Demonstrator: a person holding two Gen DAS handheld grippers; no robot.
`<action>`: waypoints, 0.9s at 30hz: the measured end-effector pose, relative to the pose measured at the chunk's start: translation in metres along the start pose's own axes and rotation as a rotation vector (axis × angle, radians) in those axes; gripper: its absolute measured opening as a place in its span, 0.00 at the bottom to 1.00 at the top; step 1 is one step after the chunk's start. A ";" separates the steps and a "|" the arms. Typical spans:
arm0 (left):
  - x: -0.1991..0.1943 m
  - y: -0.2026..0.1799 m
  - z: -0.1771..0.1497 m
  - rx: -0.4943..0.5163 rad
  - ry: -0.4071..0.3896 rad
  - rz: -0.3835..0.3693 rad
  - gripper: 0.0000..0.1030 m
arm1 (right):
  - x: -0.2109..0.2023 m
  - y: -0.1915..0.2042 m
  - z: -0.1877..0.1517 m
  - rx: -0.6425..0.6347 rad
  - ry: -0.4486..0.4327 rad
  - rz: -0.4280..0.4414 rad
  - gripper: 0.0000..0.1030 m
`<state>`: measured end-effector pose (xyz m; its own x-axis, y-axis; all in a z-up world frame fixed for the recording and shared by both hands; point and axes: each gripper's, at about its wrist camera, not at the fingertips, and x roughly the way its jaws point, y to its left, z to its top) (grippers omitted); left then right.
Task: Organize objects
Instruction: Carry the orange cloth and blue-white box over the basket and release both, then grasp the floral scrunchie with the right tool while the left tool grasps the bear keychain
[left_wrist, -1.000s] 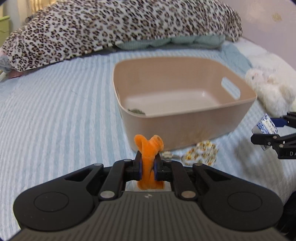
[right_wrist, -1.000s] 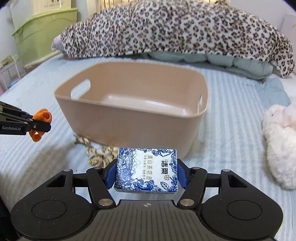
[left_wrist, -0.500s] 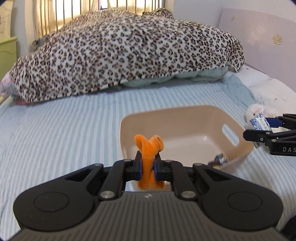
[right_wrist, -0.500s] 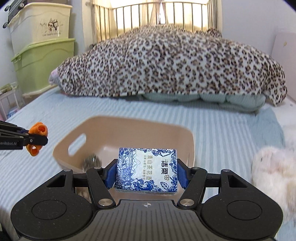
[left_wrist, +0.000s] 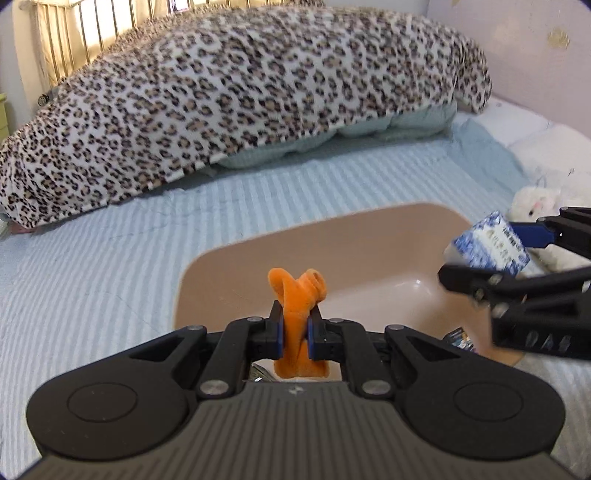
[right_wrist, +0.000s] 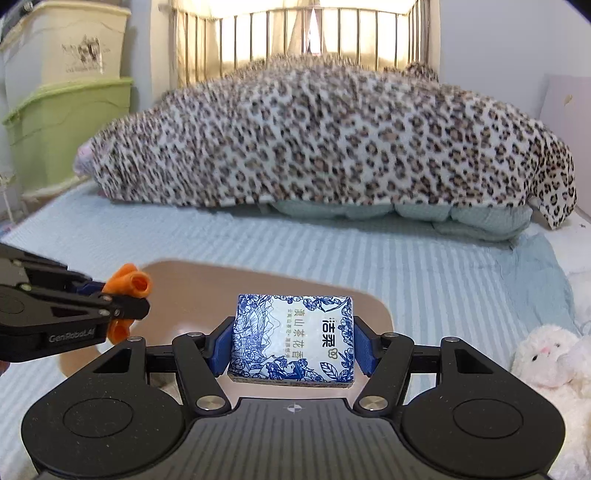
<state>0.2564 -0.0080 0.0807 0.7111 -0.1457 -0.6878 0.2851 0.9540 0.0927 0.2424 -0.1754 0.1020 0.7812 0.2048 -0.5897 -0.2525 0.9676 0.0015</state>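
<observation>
My left gripper (left_wrist: 295, 332) is shut on an orange rubbery toy (left_wrist: 298, 295) and holds it above the near left rim of a beige plastic bin (left_wrist: 258, 254). My right gripper (right_wrist: 291, 341) is shut on a blue-and-white tissue pack (right_wrist: 291, 339) and holds it above the bin (right_wrist: 207, 284). The right gripper shows in the left wrist view (left_wrist: 480, 266) over the bin's right side with the pack (left_wrist: 487, 247). The left gripper shows in the right wrist view (right_wrist: 125, 299) with the orange toy (right_wrist: 129, 284). Small dark items (left_wrist: 460, 338) lie in the bin.
The bin stands on a bed with a blue striped sheet (left_wrist: 92, 266). A leopard-print blanket (left_wrist: 240, 81) lies heaped across the back. A white plush toy (right_wrist: 550, 358) lies to the right of the bin. Green and cream storage boxes (right_wrist: 66, 118) stand at the far left.
Both grippers have risen and moved forward over the bin with their objects held. The right gripper has come closer to the left one.
</observation>
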 end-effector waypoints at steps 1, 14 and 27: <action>0.006 -0.002 -0.001 -0.003 0.015 -0.004 0.12 | 0.006 0.001 -0.004 -0.013 0.018 -0.007 0.59; 0.016 0.007 -0.021 -0.002 0.119 -0.001 0.50 | 0.037 0.008 -0.033 -0.030 0.156 -0.017 0.68; -0.066 0.025 -0.054 0.005 0.084 0.039 0.85 | -0.047 0.006 -0.044 -0.026 0.082 0.007 1.00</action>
<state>0.1815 0.0398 0.0896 0.6655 -0.0862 -0.7414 0.2618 0.9571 0.1238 0.1786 -0.1860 0.0943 0.7305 0.1976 -0.6537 -0.2735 0.9618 -0.0150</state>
